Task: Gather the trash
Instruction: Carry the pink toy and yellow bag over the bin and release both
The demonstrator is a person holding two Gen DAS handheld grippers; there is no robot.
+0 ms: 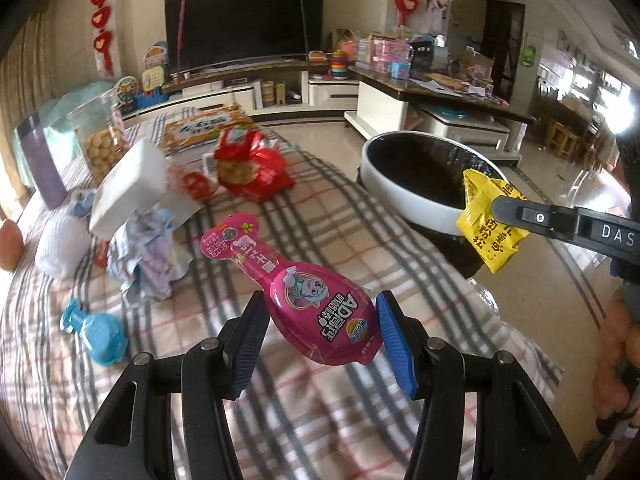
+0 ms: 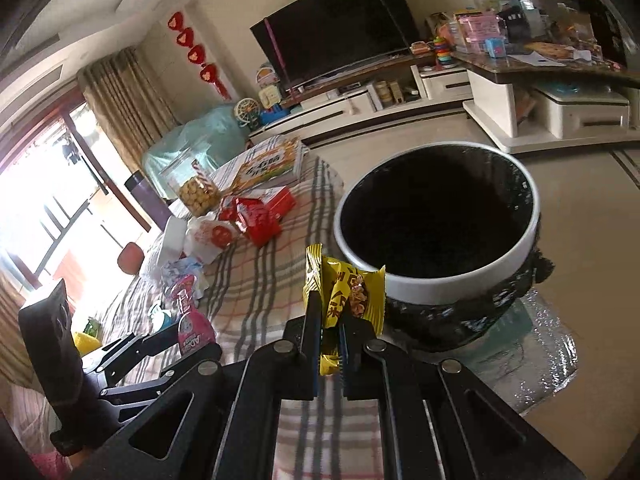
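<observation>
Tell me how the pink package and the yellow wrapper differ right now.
The pink package is long and bottle-shaped with a cartoon print; the yellow wrapper is short, crumpled and printed in black. The pink package sits between the widely spread fingers of the left gripper; the yellow wrapper is pinched in the nearly closed right gripper, right beside the bin. Both are held up off the table.

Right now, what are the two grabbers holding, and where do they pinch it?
The left gripper holds the pink package by its wide end. The right gripper pinches the yellow wrapper at its lower end.
</observation>
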